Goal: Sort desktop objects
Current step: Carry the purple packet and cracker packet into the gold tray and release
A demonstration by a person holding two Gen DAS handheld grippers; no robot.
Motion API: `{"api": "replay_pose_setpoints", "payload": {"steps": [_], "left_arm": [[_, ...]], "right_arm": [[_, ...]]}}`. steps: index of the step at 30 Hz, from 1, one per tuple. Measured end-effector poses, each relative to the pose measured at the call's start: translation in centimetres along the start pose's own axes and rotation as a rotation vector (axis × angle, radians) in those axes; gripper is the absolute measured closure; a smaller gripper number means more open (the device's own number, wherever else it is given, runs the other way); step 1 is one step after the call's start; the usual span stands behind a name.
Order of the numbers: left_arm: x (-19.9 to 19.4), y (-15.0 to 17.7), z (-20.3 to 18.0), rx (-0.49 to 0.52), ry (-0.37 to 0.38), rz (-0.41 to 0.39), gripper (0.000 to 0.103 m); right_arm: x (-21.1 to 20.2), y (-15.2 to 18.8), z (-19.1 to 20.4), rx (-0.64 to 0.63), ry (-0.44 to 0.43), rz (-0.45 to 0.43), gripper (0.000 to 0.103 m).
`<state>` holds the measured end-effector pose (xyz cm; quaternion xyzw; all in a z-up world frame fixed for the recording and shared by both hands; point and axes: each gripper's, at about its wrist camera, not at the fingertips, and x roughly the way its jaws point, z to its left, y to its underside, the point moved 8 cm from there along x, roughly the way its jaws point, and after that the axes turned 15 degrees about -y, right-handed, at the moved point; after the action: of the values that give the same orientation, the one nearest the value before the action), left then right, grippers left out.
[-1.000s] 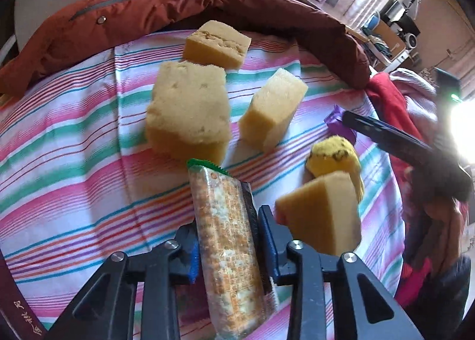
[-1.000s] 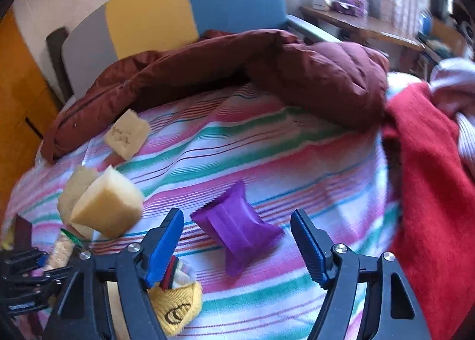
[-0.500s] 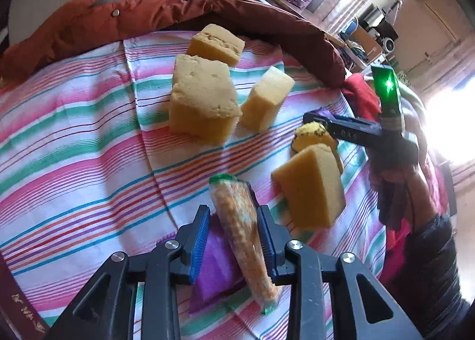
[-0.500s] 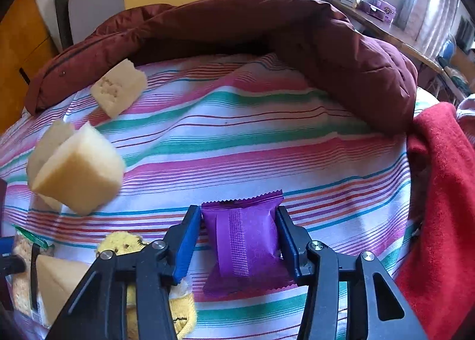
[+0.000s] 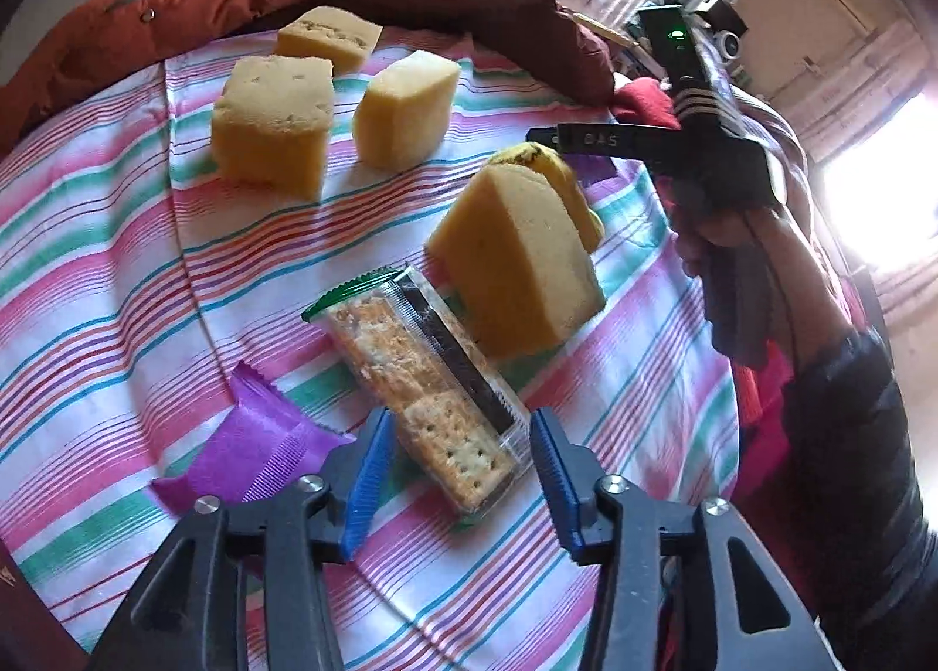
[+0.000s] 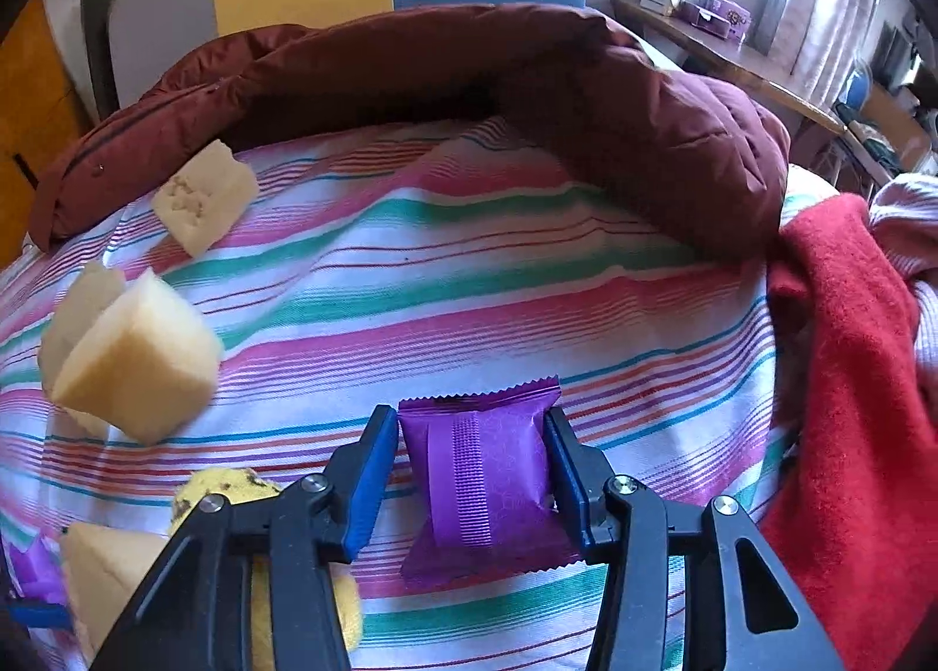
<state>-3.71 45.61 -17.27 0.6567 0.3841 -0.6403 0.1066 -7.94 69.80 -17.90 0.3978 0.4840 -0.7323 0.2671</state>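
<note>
My left gripper (image 5: 460, 474) is open, its blue pads apart on either side of a clear cracker pack (image 5: 419, 375) that lies on the striped cloth (image 5: 105, 261). A purple packet (image 5: 252, 451) lies just left of it. My right gripper (image 6: 472, 469) is shut on a second purple packet (image 6: 481, 474), held just above the cloth (image 6: 469, 284). The right gripper also shows in the left wrist view (image 5: 692, 138), far right. Several yellow sponge blocks stand on the cloth, the nearest (image 5: 519, 261) beside the crackers.
A dark red jacket (image 6: 469, 79) lies along the far edge of the cloth. A red garment (image 6: 850, 378) is heaped at the right. A yellow spotted sponge (image 6: 223, 492) sits by the right gripper's left finger. More sponge blocks (image 6: 132, 363) lie at left.
My left gripper opened and let the cracker pack down on the cloth beside the purple packet. My right gripper, shut on the other purple packet, shifted slightly with it.
</note>
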Motion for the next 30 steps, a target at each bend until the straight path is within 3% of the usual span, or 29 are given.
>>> {"api": "replay_pose_setpoints", "payload": {"steps": [6,12,16,19,24,30], "left_arm": [[2.2,-1.0,0.7,-0.114,-0.093,0.061,0.05],[3.7,-1.8,-0.8,-0.051,-0.275,0.059,0.042],[4.3,-1.7,-1.7,0.047,-0.378,-0.017,0.044],[4.0,-1.1,-1.4,0.064,-0.383,-0.065,0.053],[1.8,-0.3,-1.0,0.024,-0.302,-0.134,0.054],[-4.0,0.1,0.4,-0.044,-0.201,-0.244,0.054]], "right_arm": [[-1.0,-0.5,-0.4,0.003,0.008,-0.024,0.053],[-1.7,-0.8,-0.2,-0.001,0.001,-0.038,0.053],[-2.4,-1.2,-0.4,0.021,-0.043,-0.06,0.053],[-2.9,-1.5,-0.2,0.053,-0.106,-0.09,0.053],[-4.9,-2.0,0.8,0.096,-0.242,-0.164,0.053],[-7.3,-2.7,4.2,0.037,-0.367,-0.225,0.053]]}}
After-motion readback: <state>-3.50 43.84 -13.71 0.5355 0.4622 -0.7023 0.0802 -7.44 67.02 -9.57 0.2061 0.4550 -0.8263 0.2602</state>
